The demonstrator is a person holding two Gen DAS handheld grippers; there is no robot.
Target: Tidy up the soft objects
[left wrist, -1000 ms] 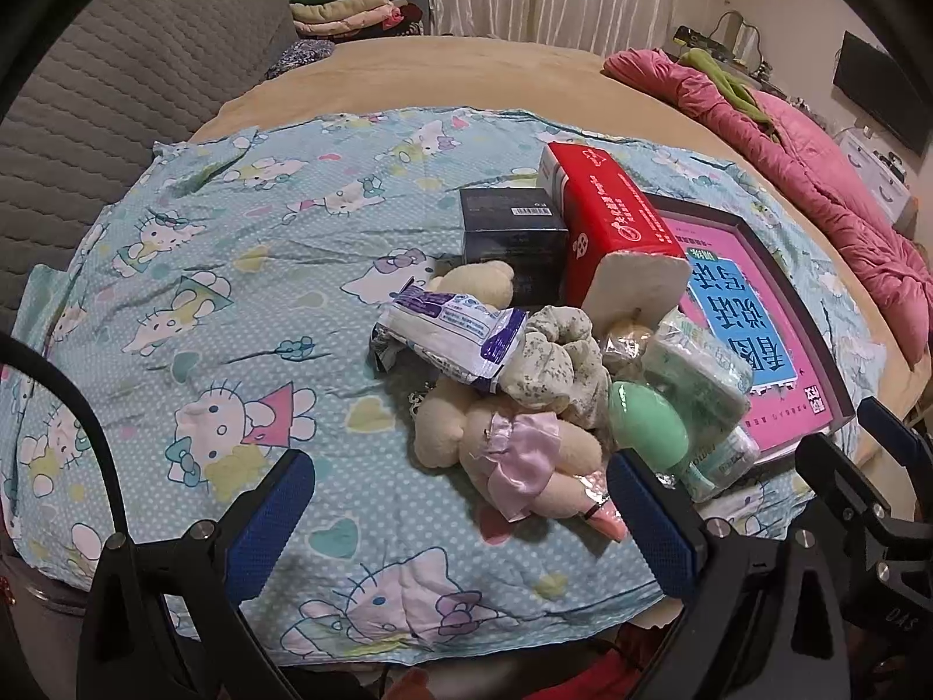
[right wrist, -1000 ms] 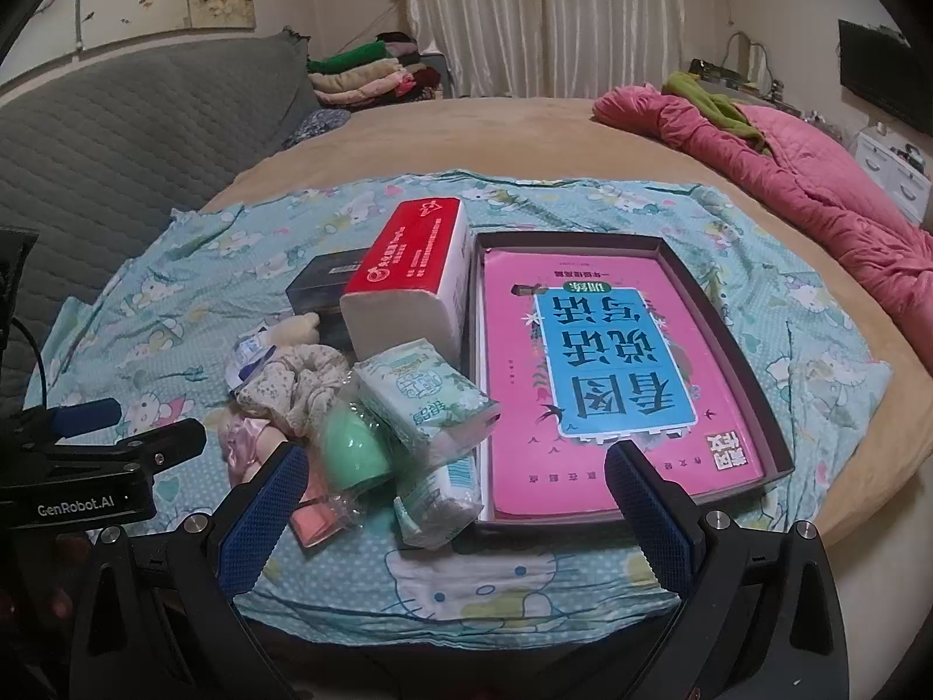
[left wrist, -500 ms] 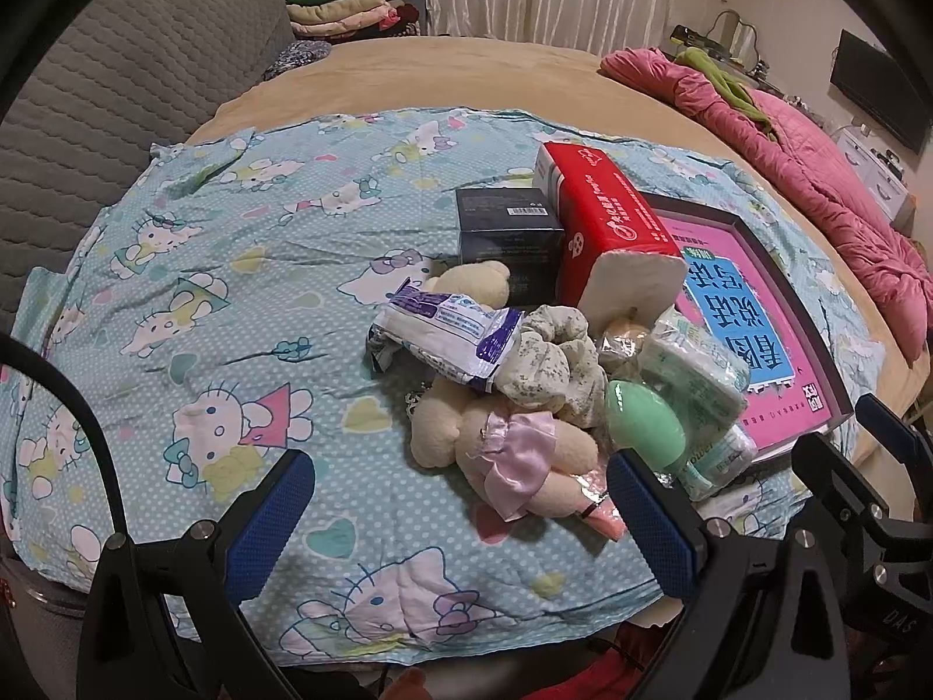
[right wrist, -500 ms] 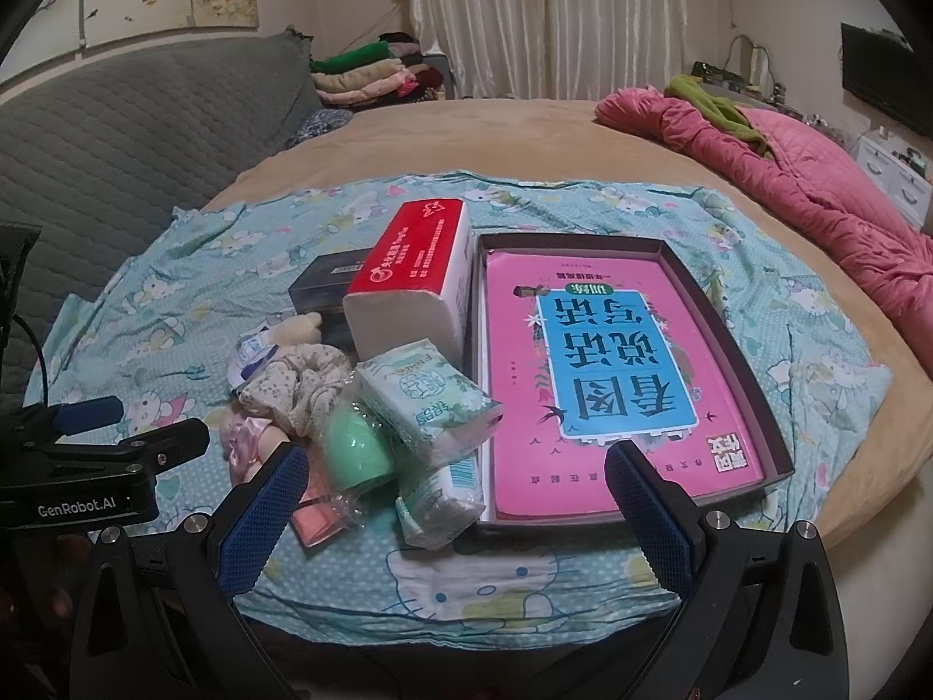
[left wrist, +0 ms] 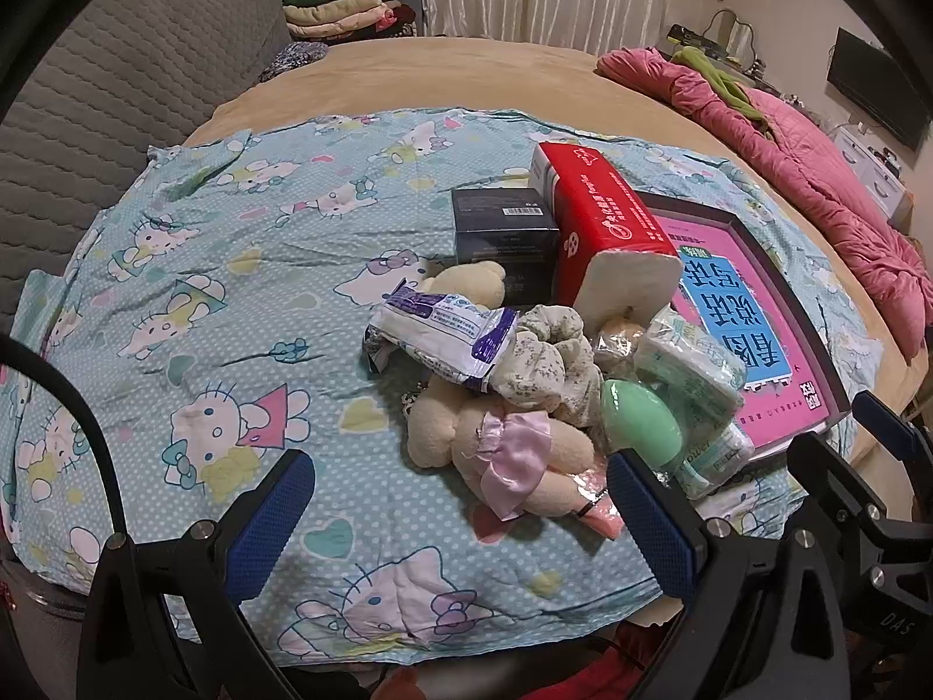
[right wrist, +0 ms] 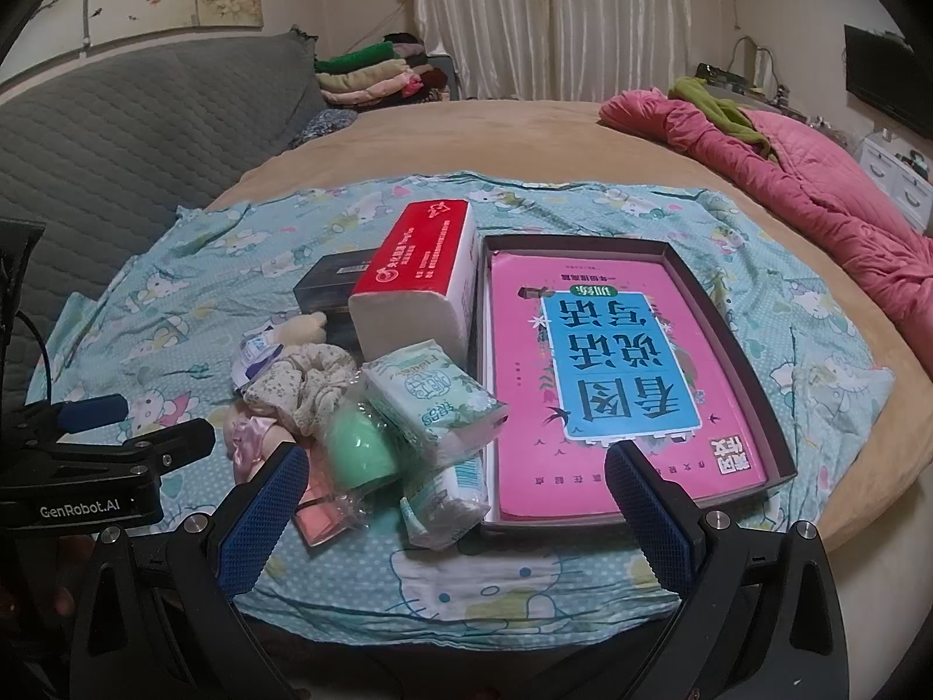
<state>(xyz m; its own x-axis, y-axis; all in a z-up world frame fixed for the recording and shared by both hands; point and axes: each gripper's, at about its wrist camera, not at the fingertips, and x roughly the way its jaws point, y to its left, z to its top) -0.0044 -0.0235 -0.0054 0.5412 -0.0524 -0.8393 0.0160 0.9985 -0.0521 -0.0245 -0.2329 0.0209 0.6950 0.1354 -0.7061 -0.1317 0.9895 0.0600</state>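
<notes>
Both grippers hover with fingers spread wide and empty, the left gripper (left wrist: pixel 458 516) at lower centre of its view, the right gripper (right wrist: pixel 455 510) likewise. The plush bear (left wrist: pixel 501 443), scrunchie (left wrist: pixel 548 361) and tissue packs (right wrist: pixel 431 402) sit heaped mid-frame on the cartoon sheet (left wrist: pixel 192 268), touching the dark tray (right wrist: pixel 752 350) at right.

Left gripper (left wrist: pixel 460 501) and right gripper (right wrist: pixel 455 496) side by side, both hovering with jaws spread wide, empty.

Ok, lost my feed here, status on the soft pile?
Left hand-held gripper open, empty. Right hand-held gripper open, empty. Plush toy, scrunchie, tissue packs heaped, untouched. Red tissue brick leans beside the book tray.
</notes>
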